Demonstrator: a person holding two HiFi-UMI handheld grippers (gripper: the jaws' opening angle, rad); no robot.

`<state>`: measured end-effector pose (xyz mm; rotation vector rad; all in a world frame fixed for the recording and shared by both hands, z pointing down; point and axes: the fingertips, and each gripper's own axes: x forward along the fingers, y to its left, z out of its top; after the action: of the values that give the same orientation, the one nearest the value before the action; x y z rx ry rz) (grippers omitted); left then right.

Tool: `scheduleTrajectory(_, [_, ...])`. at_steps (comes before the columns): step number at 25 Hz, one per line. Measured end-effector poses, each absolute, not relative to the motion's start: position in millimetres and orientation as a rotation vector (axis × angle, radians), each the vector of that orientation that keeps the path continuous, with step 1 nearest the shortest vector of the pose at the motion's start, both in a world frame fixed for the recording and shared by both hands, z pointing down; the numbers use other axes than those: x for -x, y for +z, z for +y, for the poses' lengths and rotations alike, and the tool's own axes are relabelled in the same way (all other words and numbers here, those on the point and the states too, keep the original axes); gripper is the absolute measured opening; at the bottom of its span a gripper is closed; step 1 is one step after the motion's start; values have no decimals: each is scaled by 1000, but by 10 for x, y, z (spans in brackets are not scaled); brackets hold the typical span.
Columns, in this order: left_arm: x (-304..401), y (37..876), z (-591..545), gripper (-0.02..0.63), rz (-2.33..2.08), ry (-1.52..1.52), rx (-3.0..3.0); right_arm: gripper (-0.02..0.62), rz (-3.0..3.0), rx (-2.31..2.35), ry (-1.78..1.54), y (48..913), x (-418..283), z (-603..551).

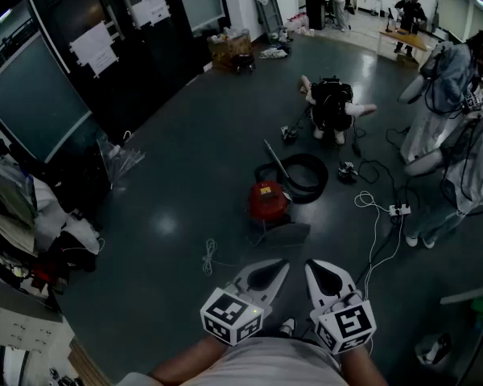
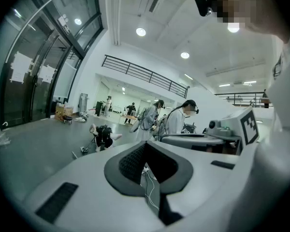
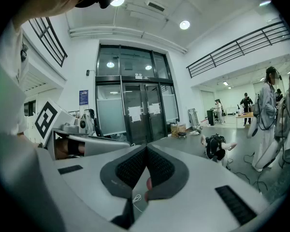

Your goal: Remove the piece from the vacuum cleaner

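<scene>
Left tool (image 1: 280, 266) and right tool (image 1: 313, 265) are closed, empty; door papers' (image 1: 91, 47) writing is illegible.

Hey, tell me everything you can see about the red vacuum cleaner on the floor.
The vacuum cleaner is a red canister with a dark top, seemingly plastic, standing on the dark grey floor. A black hose lies looped behind it, and a pale rigid tube slants across the loop. A dark flat piece lies at its near side; I can't tell what it is. The left gripper and right gripper, both shut, hang short of it.
</scene>
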<state>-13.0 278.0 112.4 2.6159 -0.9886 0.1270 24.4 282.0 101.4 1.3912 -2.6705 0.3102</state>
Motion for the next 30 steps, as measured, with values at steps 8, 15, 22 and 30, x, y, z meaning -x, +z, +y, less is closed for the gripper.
scheduleTrajectory(8, [58,1070,2840,6,-1004,127,-2634,12,-2671,-1390,293,978,-289,2877])
scheduleTrajectory(15, [25,1077,2874,6,-1020,137,-2641,12,-2725,-1371,280,889,-323,2926])
scheduleTrajectory(22, [87,1132,2808,6,-1045,139,-2637,12,-2719,-1399,278,907,-452,2877])
scheduleTrajectory(30, [-16,1253,2710,6,-1094,149,-2602,12,-2730,-1402,336,1082,-727,2847])
